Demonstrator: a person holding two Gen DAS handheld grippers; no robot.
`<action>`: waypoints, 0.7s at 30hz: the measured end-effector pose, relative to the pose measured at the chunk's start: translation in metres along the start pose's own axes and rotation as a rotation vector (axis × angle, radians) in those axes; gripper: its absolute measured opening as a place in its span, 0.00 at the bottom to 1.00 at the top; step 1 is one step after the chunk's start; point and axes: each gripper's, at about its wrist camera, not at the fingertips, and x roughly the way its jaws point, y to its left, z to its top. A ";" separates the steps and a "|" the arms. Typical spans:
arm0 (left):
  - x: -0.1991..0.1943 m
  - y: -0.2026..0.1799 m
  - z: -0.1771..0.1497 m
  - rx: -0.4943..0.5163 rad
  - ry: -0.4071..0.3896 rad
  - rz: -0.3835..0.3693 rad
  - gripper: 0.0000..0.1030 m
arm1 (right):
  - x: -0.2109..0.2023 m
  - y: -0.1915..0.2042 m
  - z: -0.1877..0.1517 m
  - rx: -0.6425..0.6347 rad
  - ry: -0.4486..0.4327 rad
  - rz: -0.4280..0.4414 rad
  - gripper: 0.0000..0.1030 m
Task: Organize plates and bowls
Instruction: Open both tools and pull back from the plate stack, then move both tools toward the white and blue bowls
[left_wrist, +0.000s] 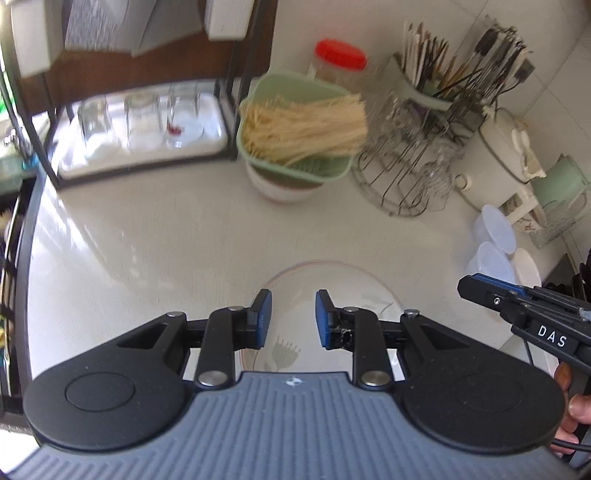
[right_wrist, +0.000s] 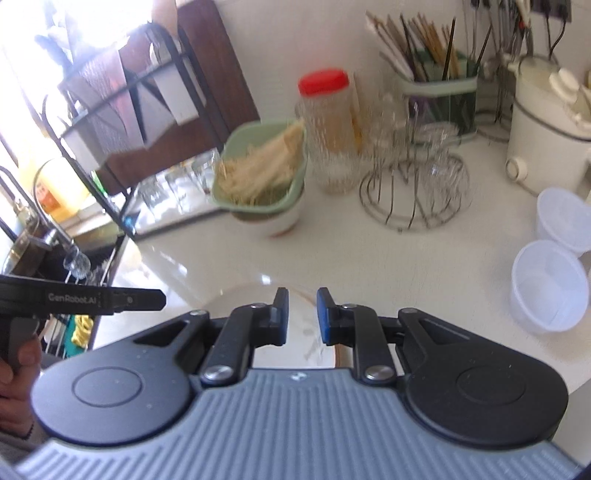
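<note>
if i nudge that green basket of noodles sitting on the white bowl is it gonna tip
Probably yes: the green basket overhangs the narrower white bowl beneath it, so it looks top-heavy. The dry noodles lie loose and would likely slide. The glossy counter may let the bowl skid.

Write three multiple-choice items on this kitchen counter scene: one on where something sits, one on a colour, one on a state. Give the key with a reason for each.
1. Where does the green basket of pale sticks sit?
A. On a white bowl
B. Inside the wire rack
C. On the glass plate

2. What colour is the lid of the clear jar?
A. Blue
B. Red
C. Green

3. How do the two translucent plastic cups stand?
A. Mouth up, empty
B. Upside down
C. Filled with chopsticks

Key: 1 A, the basket rests on the bowl's rim. 2 B, the lid is bright red in both views. 3 A, the right wrist view looks into their bare insides.
</note>
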 end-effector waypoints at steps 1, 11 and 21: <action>-0.004 -0.001 0.002 0.004 -0.013 -0.005 0.28 | -0.004 0.001 0.002 -0.001 -0.014 -0.005 0.20; -0.016 -0.015 0.014 0.066 -0.077 -0.066 0.28 | -0.026 0.010 0.010 -0.003 -0.125 -0.069 0.20; -0.006 -0.073 0.003 0.136 -0.103 -0.048 0.28 | -0.042 -0.029 0.004 0.024 -0.132 -0.079 0.19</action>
